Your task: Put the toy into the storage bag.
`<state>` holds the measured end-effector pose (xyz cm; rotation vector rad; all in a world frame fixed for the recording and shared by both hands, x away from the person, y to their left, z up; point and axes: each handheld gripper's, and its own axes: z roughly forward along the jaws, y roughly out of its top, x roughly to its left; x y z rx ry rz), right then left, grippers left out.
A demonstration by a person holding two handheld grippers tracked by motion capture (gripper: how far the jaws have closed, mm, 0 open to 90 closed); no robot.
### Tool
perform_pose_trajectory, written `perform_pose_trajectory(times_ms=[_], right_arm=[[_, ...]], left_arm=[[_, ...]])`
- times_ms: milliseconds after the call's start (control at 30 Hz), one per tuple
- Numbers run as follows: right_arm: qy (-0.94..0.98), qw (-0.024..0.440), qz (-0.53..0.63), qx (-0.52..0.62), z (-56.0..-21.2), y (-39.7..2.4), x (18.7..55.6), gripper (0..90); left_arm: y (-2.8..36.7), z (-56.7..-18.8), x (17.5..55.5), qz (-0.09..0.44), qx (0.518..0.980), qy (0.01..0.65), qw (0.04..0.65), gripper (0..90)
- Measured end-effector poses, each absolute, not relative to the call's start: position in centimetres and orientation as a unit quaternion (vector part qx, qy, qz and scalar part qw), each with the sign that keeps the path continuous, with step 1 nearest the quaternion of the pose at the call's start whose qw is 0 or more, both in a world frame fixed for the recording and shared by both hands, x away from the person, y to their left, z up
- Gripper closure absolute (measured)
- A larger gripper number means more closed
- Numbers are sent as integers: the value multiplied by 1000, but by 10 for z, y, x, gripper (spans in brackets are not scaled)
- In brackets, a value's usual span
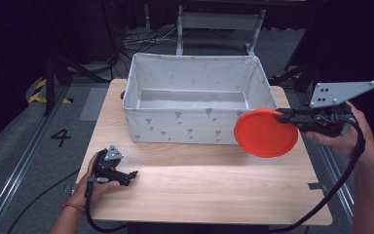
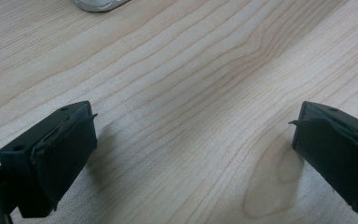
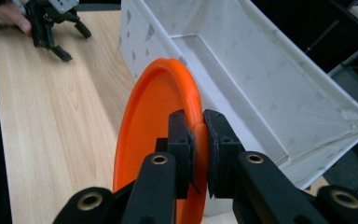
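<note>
The right tongs (image 1: 283, 117) are clamped on the rim of an orange plate (image 1: 265, 132), holding it on edge in the air above the counter's (image 1: 199, 190) right side, just in front of the right end of the white fabric bin (image 1: 195, 124). The left tongs (image 1: 129, 176) rest near the counter's front left corner, jaws wide apart with bare wood between them.
</note>
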<state>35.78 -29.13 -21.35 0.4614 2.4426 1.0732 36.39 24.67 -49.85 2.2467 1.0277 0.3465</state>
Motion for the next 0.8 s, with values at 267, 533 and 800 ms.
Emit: perform_pose_trajectory(times_ms=[267, 533, 800], right_arm=[[875, 238, 385, 173, -187, -288, 373, 821], [864, 259, 393, 179, -166, -285, 392, 821], [863, 270, 386, 185, -159, -275, 429, 821]], left_arm=[[247, -498, 364, 133, 854, 390, 317, 1], [247, -498, 364, 134, 854, 391, 317, 1], [247, -498, 364, 133, 854, 391, 317, 1]])
